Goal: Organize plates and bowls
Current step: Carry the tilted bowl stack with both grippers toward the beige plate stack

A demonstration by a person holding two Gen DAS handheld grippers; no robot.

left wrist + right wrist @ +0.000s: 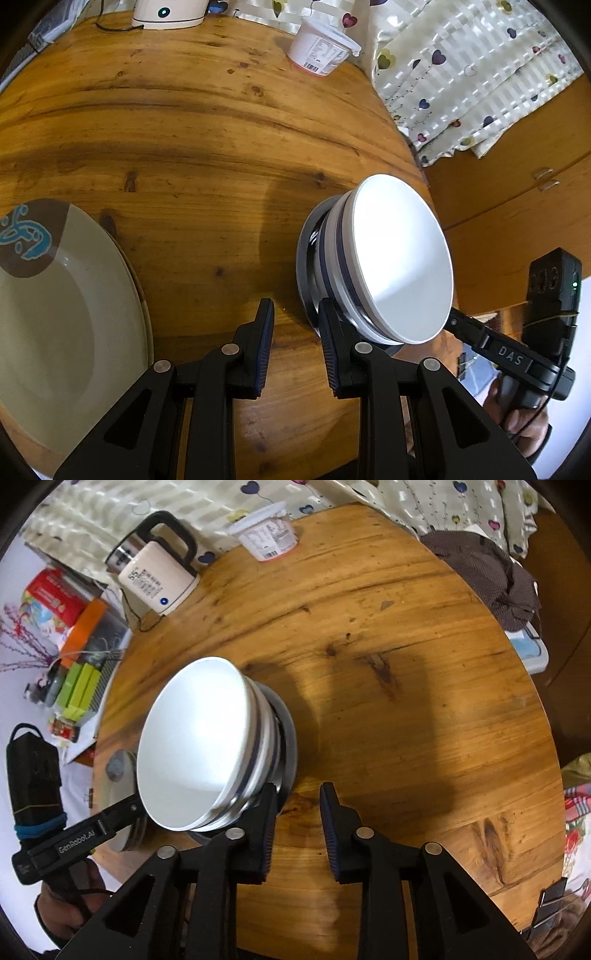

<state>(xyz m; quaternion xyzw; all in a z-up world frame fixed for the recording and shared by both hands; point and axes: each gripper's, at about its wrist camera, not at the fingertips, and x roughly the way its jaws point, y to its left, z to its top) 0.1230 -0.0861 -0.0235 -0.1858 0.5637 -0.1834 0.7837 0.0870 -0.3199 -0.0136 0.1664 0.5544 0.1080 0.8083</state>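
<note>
A stack of white bowls [399, 258] with dark blue bands sits nested on a grey-rimmed dish on the round wooden table [184, 140]. It also shows in the right wrist view [199, 746]. My left gripper [295, 314] is open and empty, just left of the stack, its right finger close to the stack's base. My right gripper [299, 794] is open and empty, just right of the stack. A large beige plate [66, 325] with a brown patch and blue motif lies at the left; its edge shows in the right wrist view [122, 812].
A white yogurt tub [321, 48] stands at the table's far edge, near a white kettle [155, 579]. A heart-print curtain [461, 74] hangs behind. A dark cloth [487, 576] lies past the table's right edge, boxes and clutter [74, 657] past the left.
</note>
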